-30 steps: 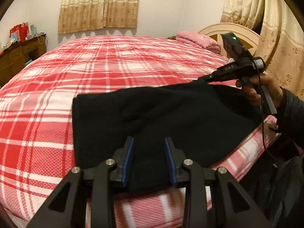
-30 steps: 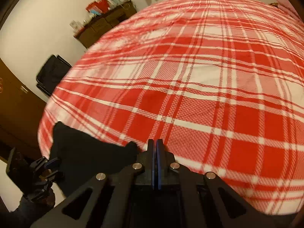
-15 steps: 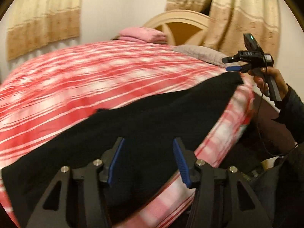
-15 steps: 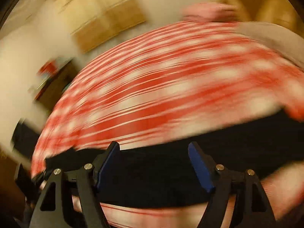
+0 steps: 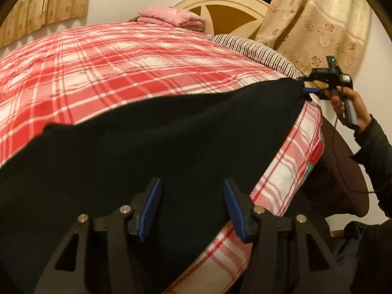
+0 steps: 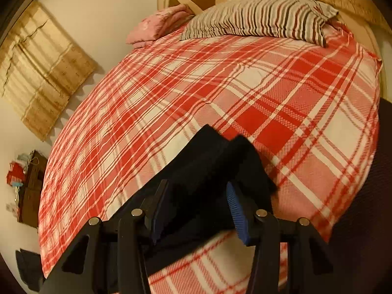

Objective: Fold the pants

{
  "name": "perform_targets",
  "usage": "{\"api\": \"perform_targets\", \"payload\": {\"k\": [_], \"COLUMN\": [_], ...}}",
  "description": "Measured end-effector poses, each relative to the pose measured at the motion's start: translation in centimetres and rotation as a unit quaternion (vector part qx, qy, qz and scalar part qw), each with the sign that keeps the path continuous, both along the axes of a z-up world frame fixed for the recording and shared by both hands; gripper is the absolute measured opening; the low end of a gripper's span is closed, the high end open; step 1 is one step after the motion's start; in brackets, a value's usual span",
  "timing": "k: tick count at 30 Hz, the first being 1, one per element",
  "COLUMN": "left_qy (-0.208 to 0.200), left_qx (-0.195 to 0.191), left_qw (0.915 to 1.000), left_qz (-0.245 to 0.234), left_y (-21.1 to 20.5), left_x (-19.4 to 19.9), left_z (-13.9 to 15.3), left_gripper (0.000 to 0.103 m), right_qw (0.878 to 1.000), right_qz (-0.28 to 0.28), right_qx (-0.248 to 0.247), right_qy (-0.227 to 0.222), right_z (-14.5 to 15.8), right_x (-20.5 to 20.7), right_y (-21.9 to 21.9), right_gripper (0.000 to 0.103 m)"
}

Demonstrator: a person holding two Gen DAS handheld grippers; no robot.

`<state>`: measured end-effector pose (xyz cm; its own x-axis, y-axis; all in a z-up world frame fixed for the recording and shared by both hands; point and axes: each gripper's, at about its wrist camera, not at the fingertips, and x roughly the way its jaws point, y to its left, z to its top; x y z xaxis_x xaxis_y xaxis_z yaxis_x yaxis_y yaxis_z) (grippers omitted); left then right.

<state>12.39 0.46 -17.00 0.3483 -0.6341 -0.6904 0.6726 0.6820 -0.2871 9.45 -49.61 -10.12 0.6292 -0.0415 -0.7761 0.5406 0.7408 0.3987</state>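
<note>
The black pants (image 5: 152,142) lie along the near edge of a bed with a red plaid cover (image 5: 122,56). My left gripper (image 5: 192,202) is open, its blue pads just above the pants' near part. In the left wrist view my right gripper (image 5: 306,88) is at the pants' far end by the bed's corner. In the right wrist view my right gripper (image 6: 198,208) is open, with the pants' end (image 6: 220,161) lying between its fingers.
A striped pillow (image 6: 257,17) and a pink folded blanket (image 6: 156,24) lie at the head of the bed before a round headboard (image 5: 227,7). Curtains (image 5: 318,24) hang to the right. A wooden dresser (image 6: 29,186) stands by the far wall.
My right gripper has opened and swung to the pants' end near the pillow. My left gripper has opened wider and turned toward the headboard. The pants now lie stretched along the bed edge.
</note>
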Motion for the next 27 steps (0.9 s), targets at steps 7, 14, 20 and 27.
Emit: {"api": "perform_targets", "payload": {"k": [7, 14, 20, 27], "left_qy": [0.009, 0.008, 0.005, 0.0], "left_qx": [-0.012, -0.017, -0.028, -0.007], "left_qw": [0.9999, 0.9998, 0.9996, 0.9999], "left_qz": [0.003, 0.009, 0.009, -0.007], "left_y": [0.3, 0.5, 0.8, 0.3], "left_x": [0.2, 0.3, 0.2, 0.2], "left_z": [0.1, -0.1, -0.3, 0.0], "left_gripper": [0.055, 0.055, 0.056, 0.056], "right_qw": [1.0, 0.98, 0.98, 0.99], "right_qz": [0.024, 0.103, 0.082, 0.01], "right_qx": [0.0, -0.016, 0.001, 0.072], "right_qy": [-0.011, -0.168, -0.184, -0.121], "right_z": [1.3, 9.6, 6.9, -2.2], "right_x": [2.9, 5.0, 0.7, -2.5], "right_y": [0.3, 2.3, -0.1, -5.0], "right_gripper": [0.003, 0.002, 0.003, 0.003]}}
